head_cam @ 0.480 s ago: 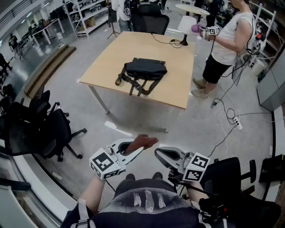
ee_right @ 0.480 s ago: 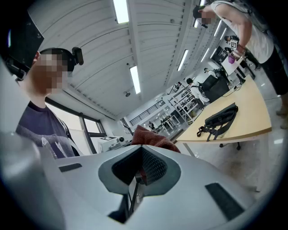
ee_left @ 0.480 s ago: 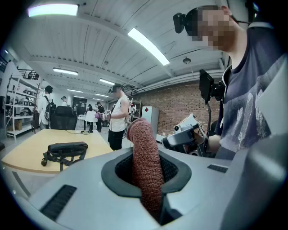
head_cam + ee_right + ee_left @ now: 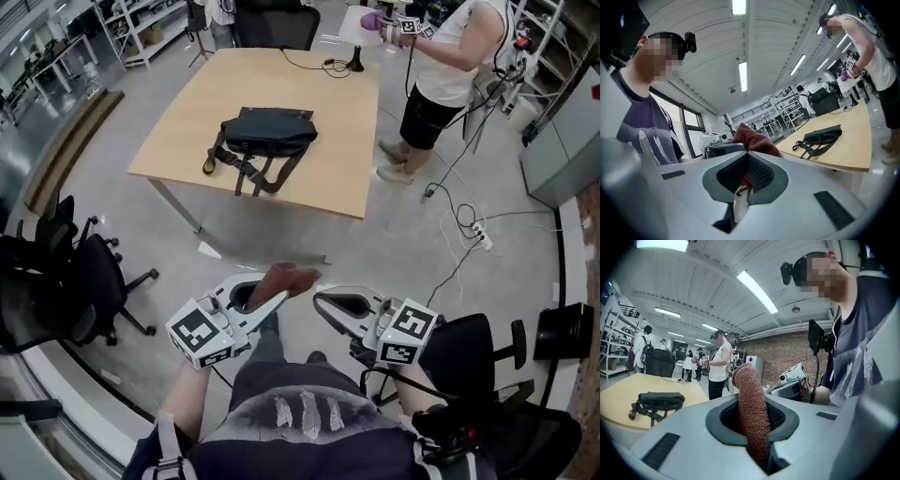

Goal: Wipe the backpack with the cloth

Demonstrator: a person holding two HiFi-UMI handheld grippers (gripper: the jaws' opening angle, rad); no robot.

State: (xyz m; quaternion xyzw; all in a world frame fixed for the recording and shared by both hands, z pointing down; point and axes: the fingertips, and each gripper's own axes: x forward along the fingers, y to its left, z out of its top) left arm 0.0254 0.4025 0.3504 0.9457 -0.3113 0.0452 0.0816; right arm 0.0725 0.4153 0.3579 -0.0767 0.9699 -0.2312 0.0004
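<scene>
A dark backpack (image 4: 265, 131) lies flat on a wooden table (image 4: 328, 164), straps toward the near edge; it also shows small in the left gripper view (image 4: 658, 401) and the right gripper view (image 4: 822, 135). My left gripper (image 4: 270, 298) is held low near my body, well short of the table, shut on a reddish-brown cloth (image 4: 289, 278) that sticks up between its jaws (image 4: 751, 413). My right gripper (image 4: 323, 307) hangs beside it, jaws closed with nothing in them; the cloth (image 4: 754, 139) shows just beyond them.
A person in a white top (image 4: 441, 56) stands at the table's far right corner holding grippers. Black office chairs (image 4: 66, 281) stand to my left, another (image 4: 469, 356) to my right. Cables and a power strip (image 4: 480, 234) lie on the floor at right.
The view has shifted: the table and backpack now sit slightly farther left and higher in frame. Both grippers stay low by my body, the cloth still held in the left one.
</scene>
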